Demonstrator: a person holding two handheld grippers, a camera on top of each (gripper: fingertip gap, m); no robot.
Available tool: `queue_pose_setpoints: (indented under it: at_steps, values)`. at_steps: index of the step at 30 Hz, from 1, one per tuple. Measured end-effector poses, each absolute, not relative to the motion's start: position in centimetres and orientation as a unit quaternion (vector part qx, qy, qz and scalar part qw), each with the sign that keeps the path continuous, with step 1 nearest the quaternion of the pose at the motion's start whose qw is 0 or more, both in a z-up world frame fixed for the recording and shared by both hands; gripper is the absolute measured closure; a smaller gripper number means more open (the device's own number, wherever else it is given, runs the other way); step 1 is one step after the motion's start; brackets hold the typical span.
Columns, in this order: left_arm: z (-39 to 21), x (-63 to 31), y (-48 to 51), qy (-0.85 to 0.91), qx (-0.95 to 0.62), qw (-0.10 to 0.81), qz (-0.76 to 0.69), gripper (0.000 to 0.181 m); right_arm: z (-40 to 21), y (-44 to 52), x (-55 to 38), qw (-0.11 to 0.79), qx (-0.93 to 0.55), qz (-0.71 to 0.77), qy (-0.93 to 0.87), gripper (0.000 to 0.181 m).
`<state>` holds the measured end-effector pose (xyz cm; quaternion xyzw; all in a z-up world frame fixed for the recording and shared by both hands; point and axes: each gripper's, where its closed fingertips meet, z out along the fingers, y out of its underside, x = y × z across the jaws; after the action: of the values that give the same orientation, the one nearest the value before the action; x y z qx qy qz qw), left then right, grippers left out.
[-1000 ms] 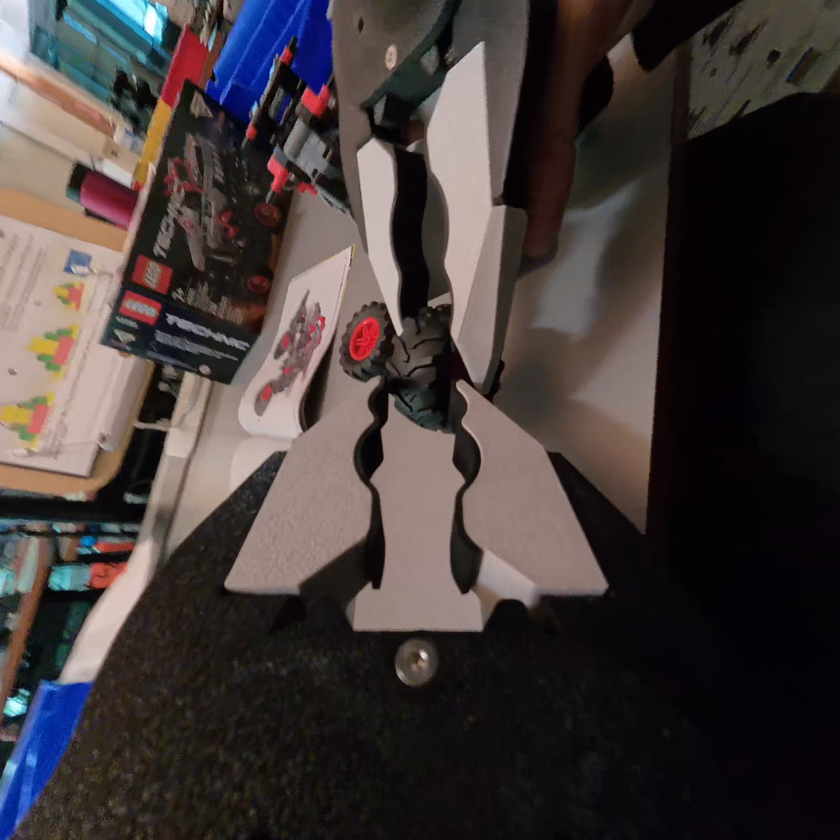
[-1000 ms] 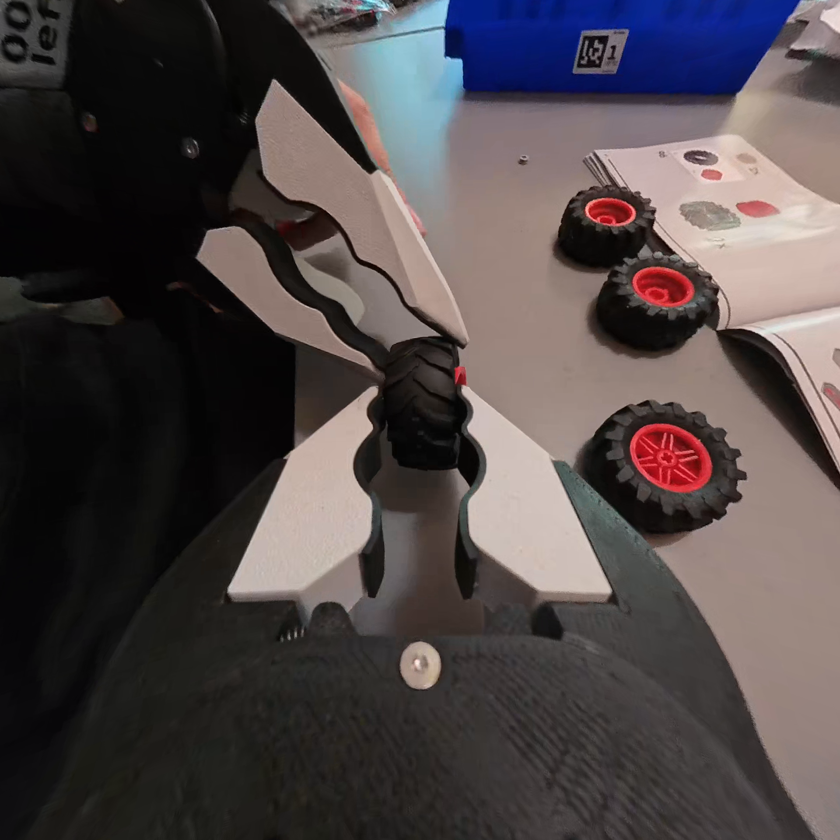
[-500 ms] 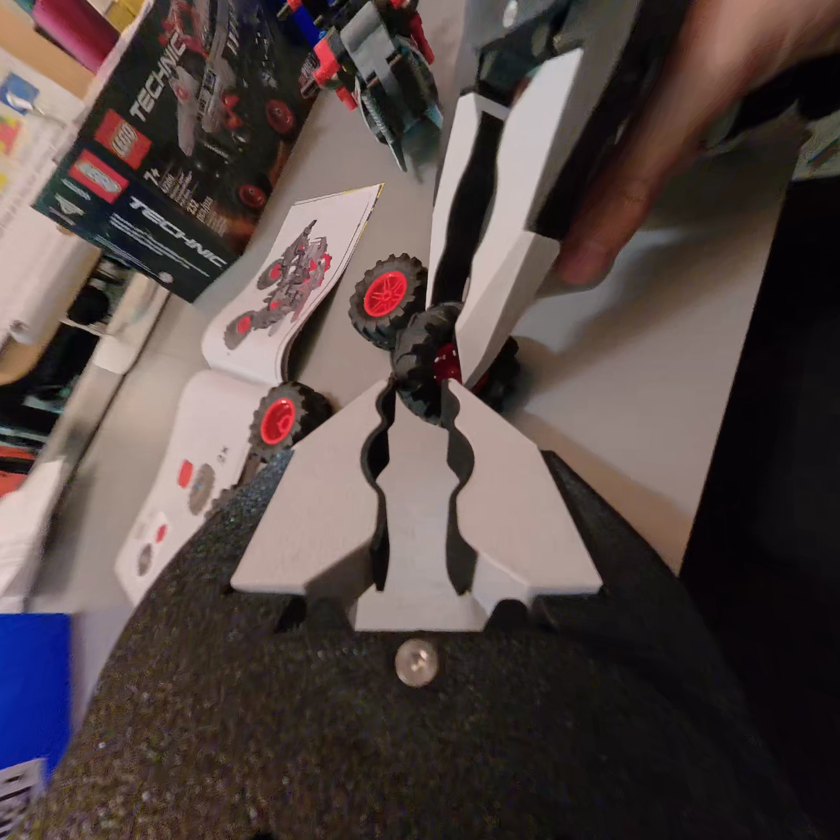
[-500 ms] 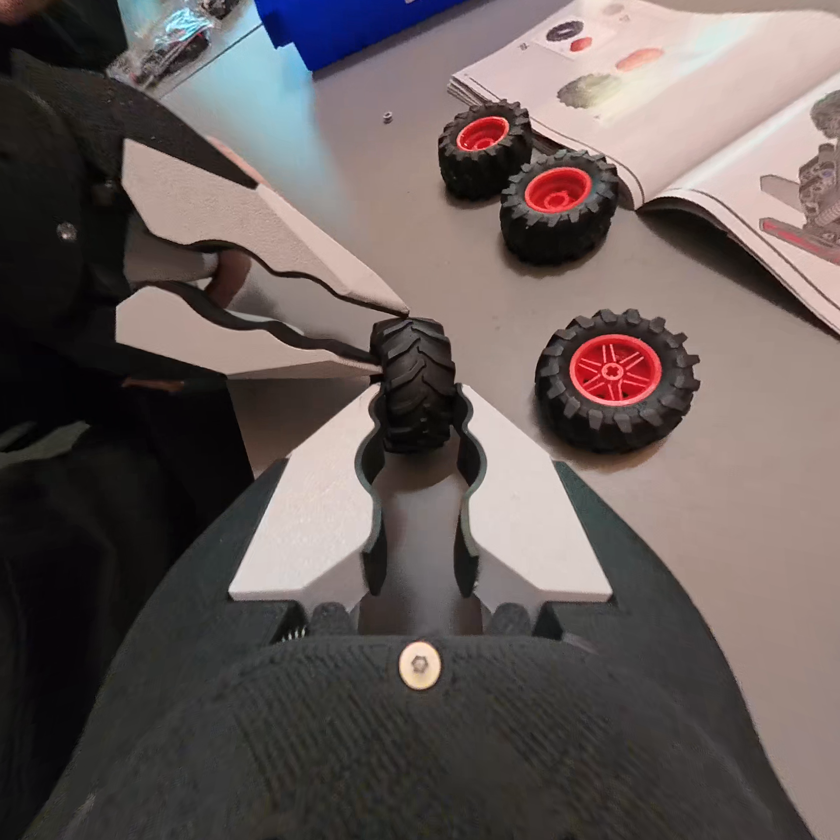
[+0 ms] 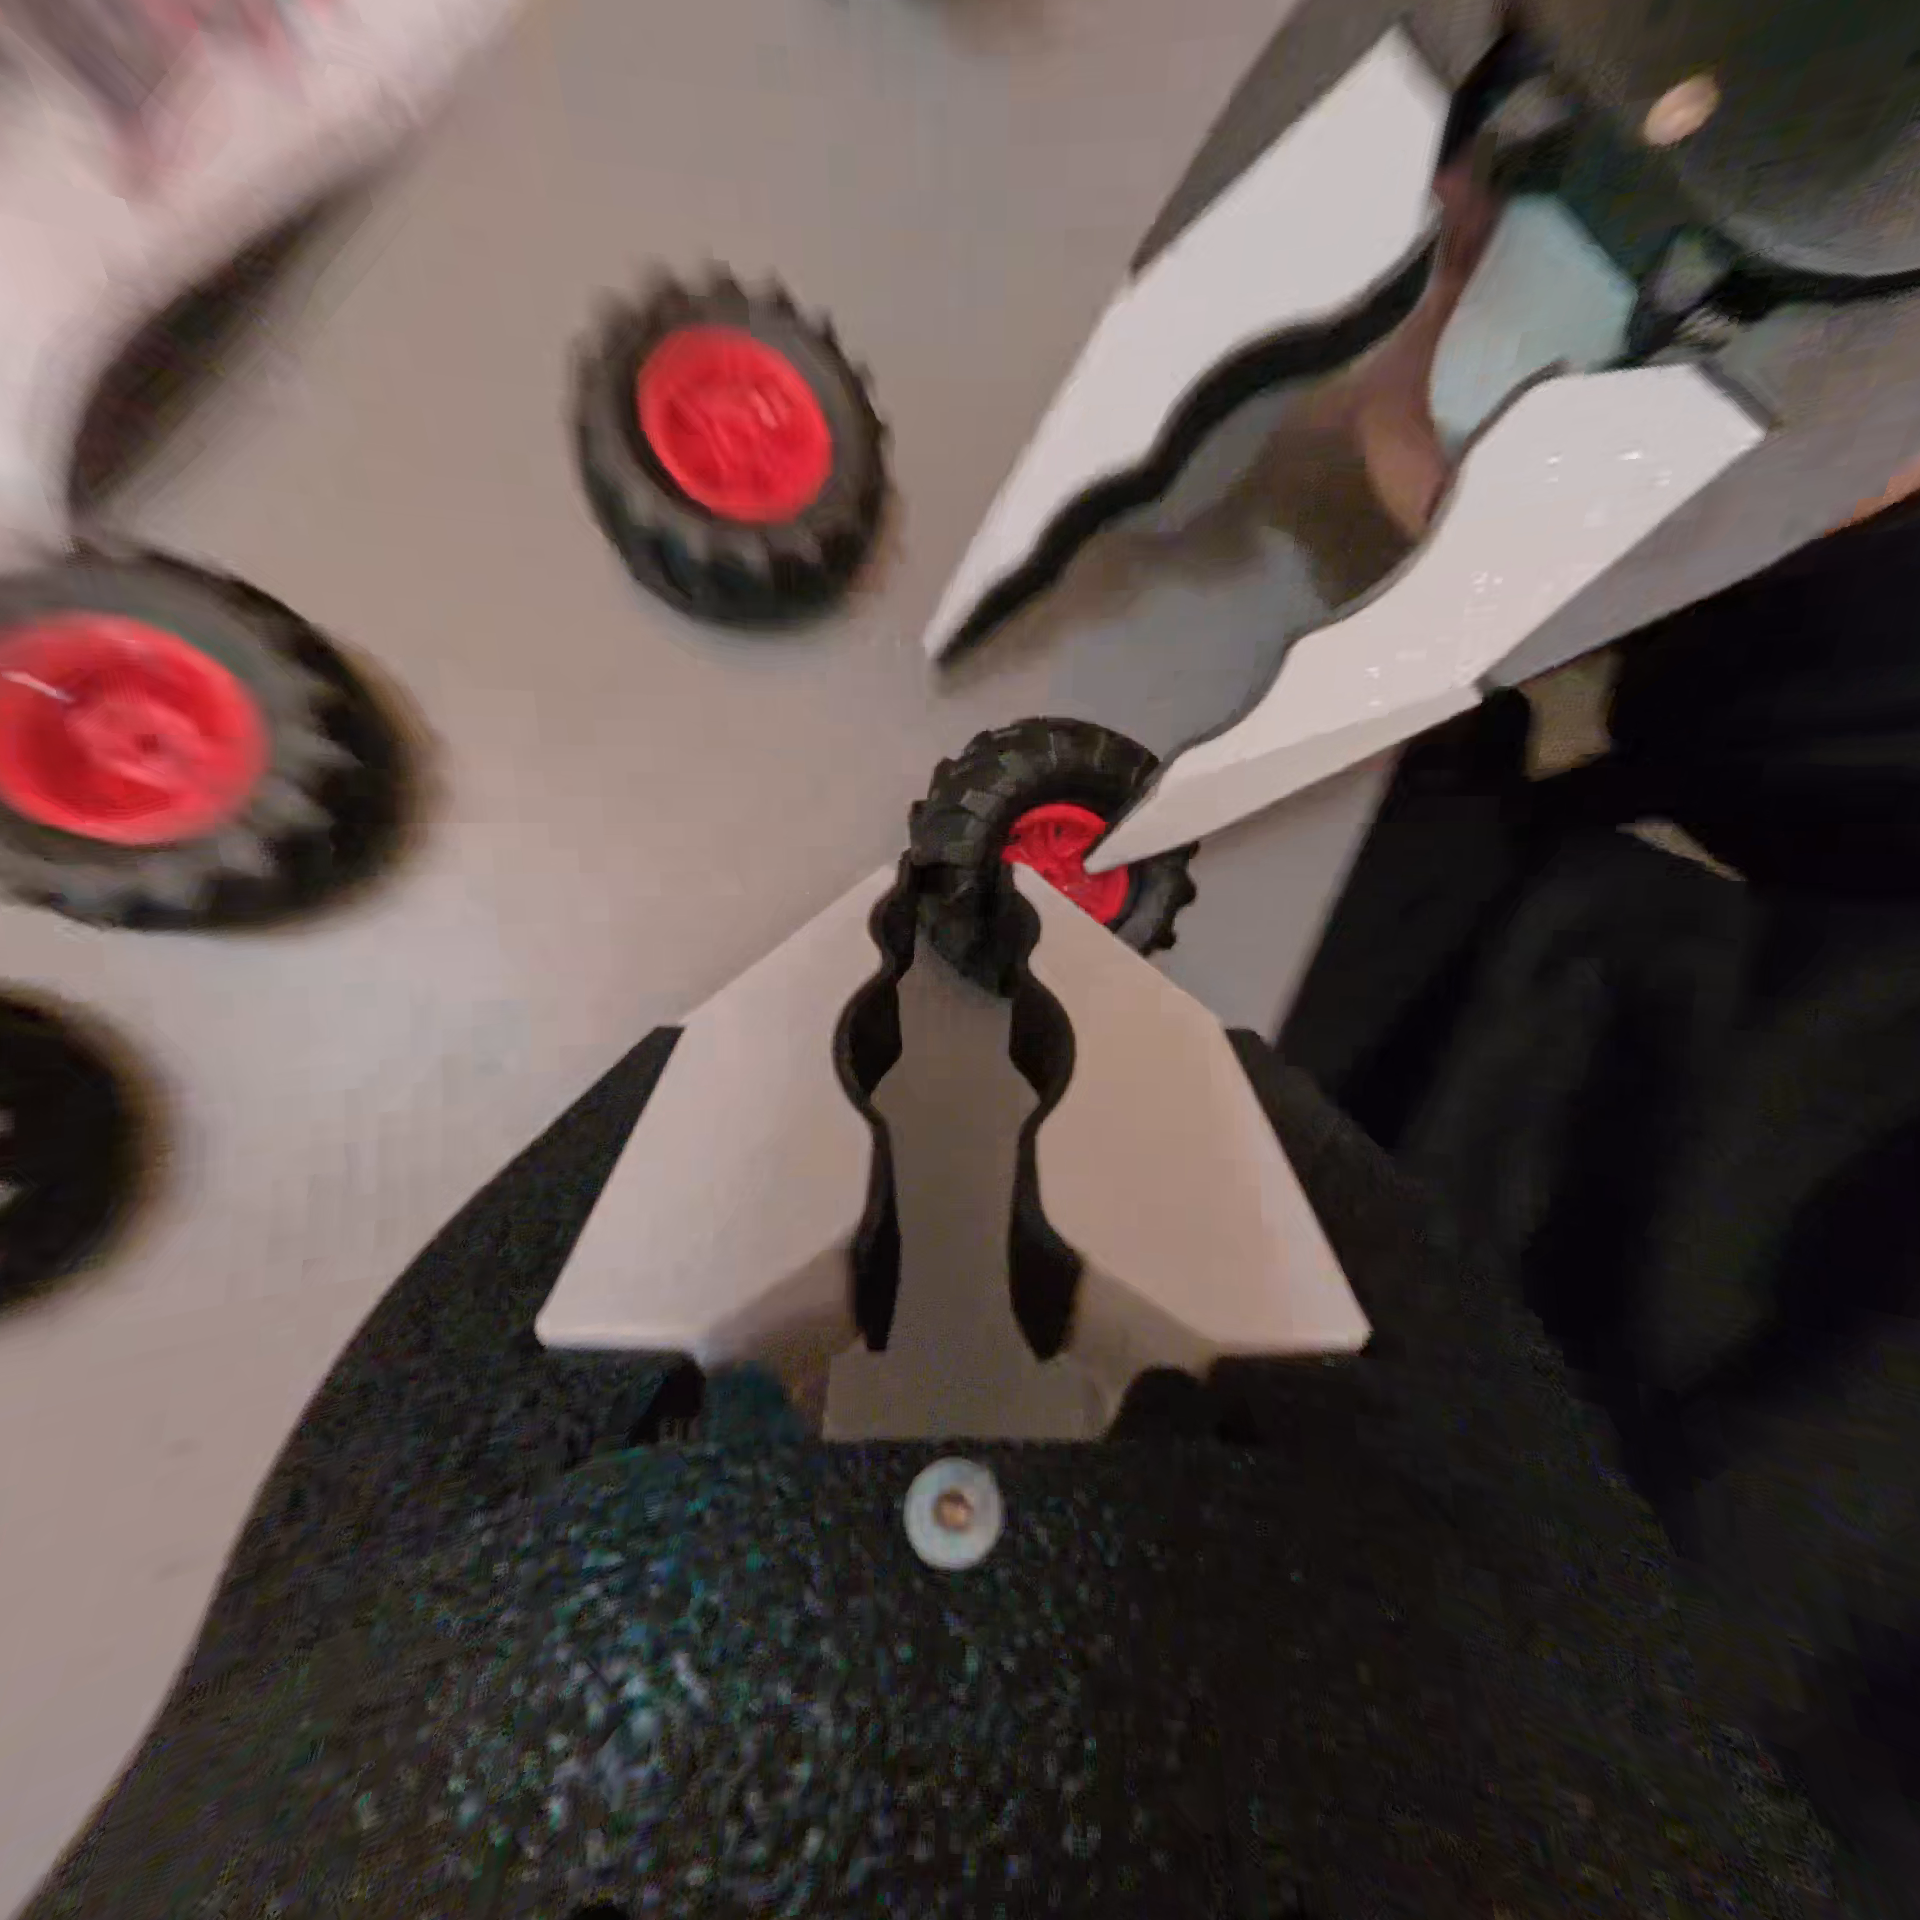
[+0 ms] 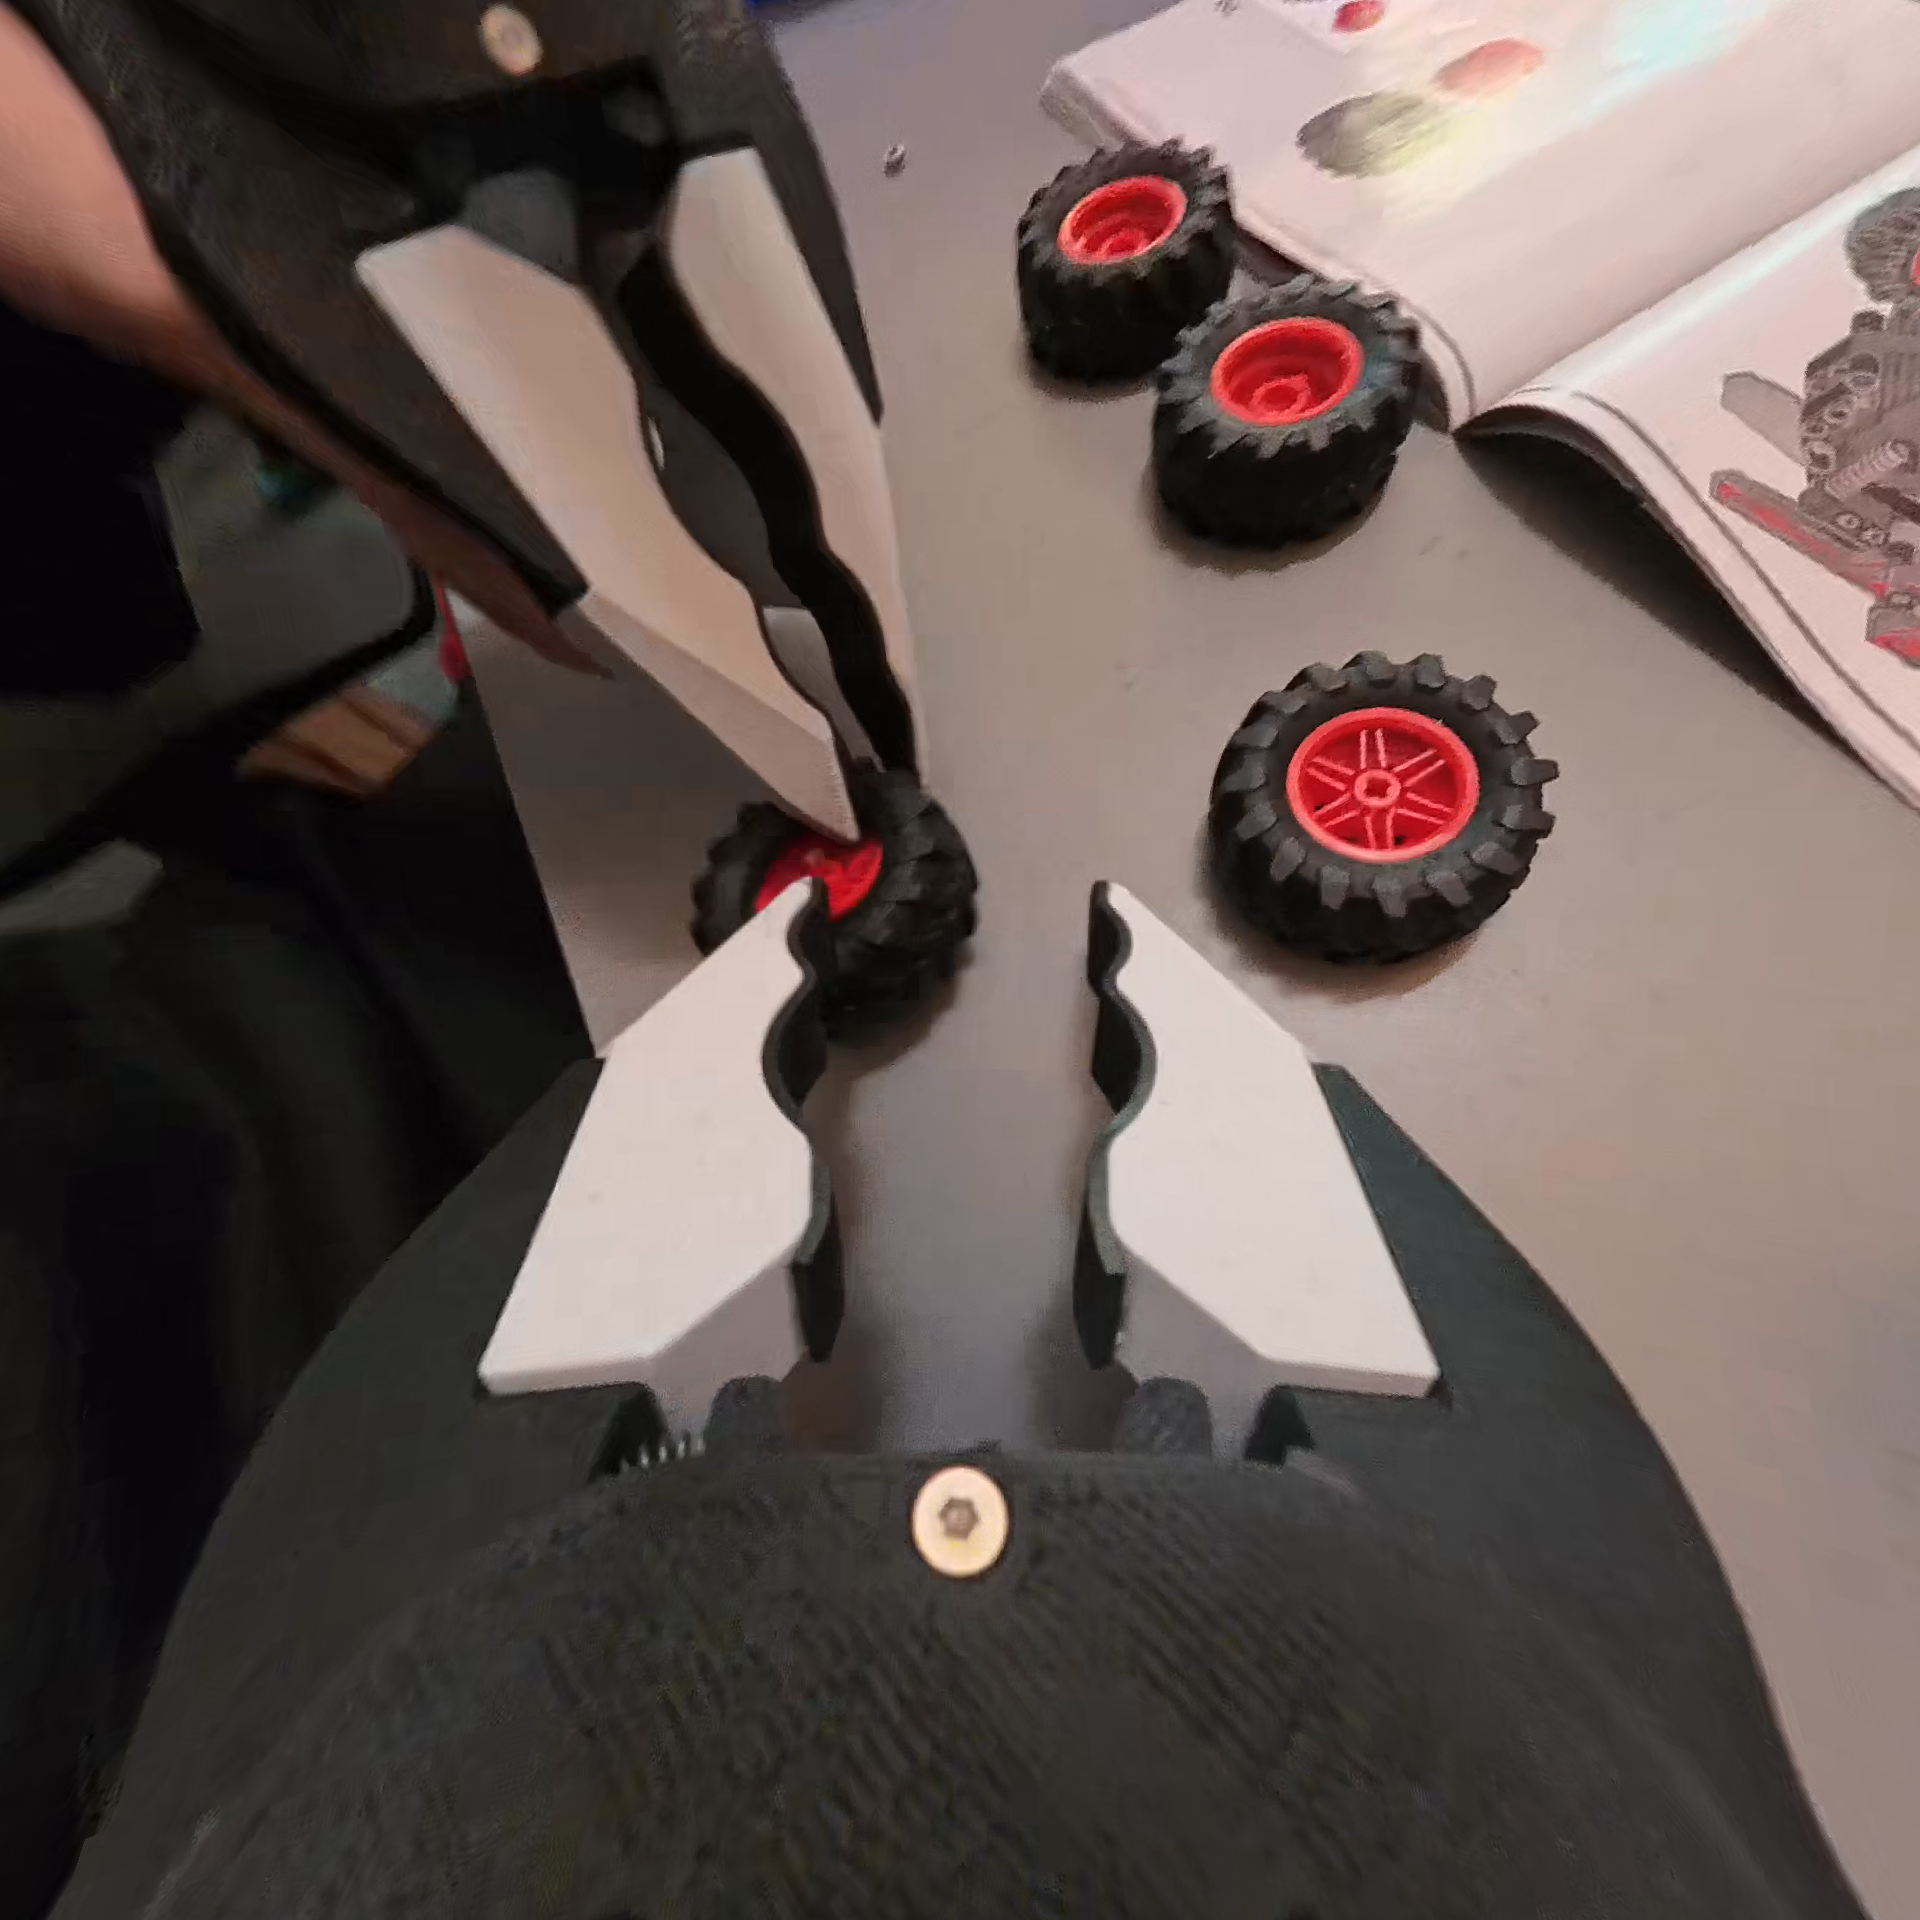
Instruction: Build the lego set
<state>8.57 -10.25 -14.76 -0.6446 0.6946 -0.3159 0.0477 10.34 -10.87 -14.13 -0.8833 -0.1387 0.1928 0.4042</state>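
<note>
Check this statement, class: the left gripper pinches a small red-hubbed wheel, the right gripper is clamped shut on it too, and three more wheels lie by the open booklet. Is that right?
One detail is wrong. The right gripper is open, as the right wrist view shows: only one finger tip touches the small wheel. The left gripper does pinch it, and three more wheels lie by the open booklet.

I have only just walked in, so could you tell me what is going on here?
A person is building a toy truck with two handheld grippers. The left gripper is shut on a small wheel near the table edge. The right gripper is open beside it. Three more wheels lie by the open booklet.
</note>
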Motion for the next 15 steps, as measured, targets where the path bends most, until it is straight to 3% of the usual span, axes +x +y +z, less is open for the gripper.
queue_pose_setpoints:
  at_steps: [3, 7, 15]
  values:
    - [-15.1, 8.5, -10.7, 0.688, -0.661, 0.024, -0.299, 0.169, -13.8, -11.7, 10.4, 0.407, -0.881, 0.145, -0.194, 0.128]
    - [-15.0, 9.7, -9.7, 0.707, -0.648, 0.084, -0.27, 0.168, -13.6, -11.8, 8.6, 0.424, -0.864, 0.139, -0.232, 0.122]
    - [-13.9, 8.3, -9.6, 0.805, -0.518, 0.157, -0.242, 0.164, -15.9, -12.0, 9.1, 0.396, -0.873, 0.131, -0.253, 0.137]
